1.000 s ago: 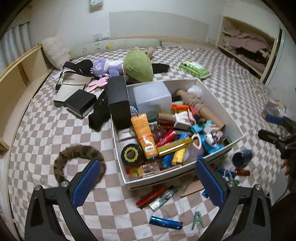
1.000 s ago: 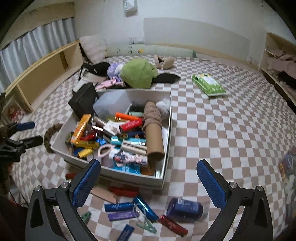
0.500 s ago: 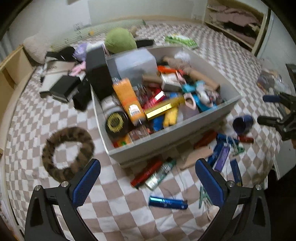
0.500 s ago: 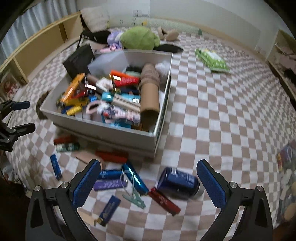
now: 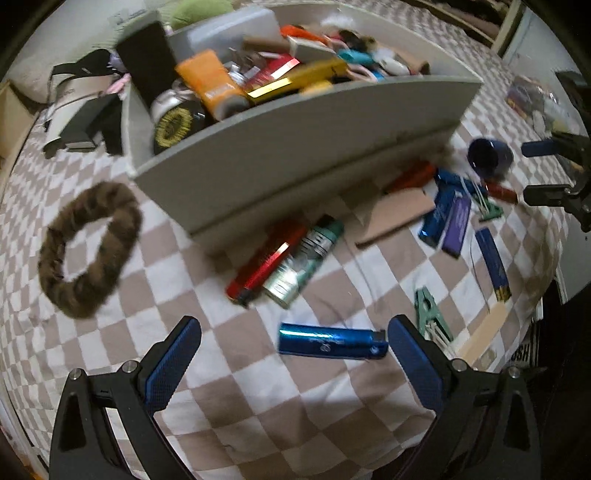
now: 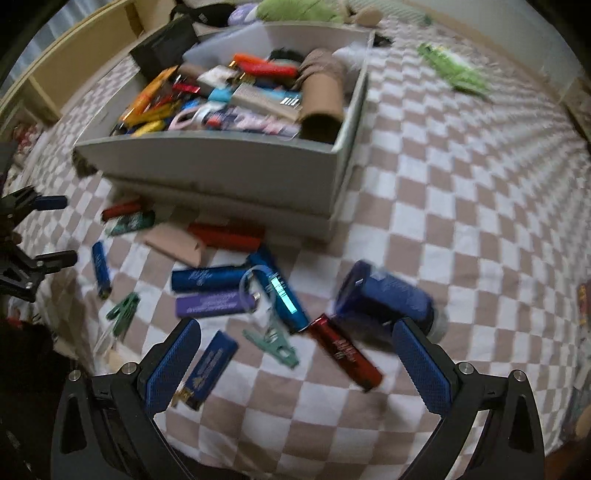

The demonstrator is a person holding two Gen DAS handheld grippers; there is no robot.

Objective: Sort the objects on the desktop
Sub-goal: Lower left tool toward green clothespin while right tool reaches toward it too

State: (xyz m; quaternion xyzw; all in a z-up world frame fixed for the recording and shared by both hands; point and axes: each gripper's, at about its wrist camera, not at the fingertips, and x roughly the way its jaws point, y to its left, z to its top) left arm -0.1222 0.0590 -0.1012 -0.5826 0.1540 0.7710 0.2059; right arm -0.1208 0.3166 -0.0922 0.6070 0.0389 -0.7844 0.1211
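Observation:
A grey box (image 5: 295,147) (image 6: 221,162) full of small items stands on a checked cover. Loose things lie in front of it. In the left wrist view a shiny blue lighter (image 5: 332,343) lies just ahead of my open left gripper (image 5: 291,354), between its fingers' line, with a red tube (image 5: 266,262) and a green-silver tube (image 5: 306,262) farther on. In the right wrist view my open right gripper (image 6: 295,354) hovers over a green clip (image 6: 273,339), a red tube (image 6: 345,352) and a dark blue jar (image 6: 388,299) on its side. Neither gripper holds anything.
A brown furry ring (image 5: 88,243) lies left of the box. Blue and purple lighters (image 6: 210,291), a tan card (image 6: 173,243) and another green clip (image 5: 432,314) are scattered near the bed's front edge. A black box (image 5: 147,62) and a green plush (image 6: 295,9) sit behind.
Both grippers have dropped low and forward toward the loose items in front of the box; the box now looms higher in both views. Both stay open.

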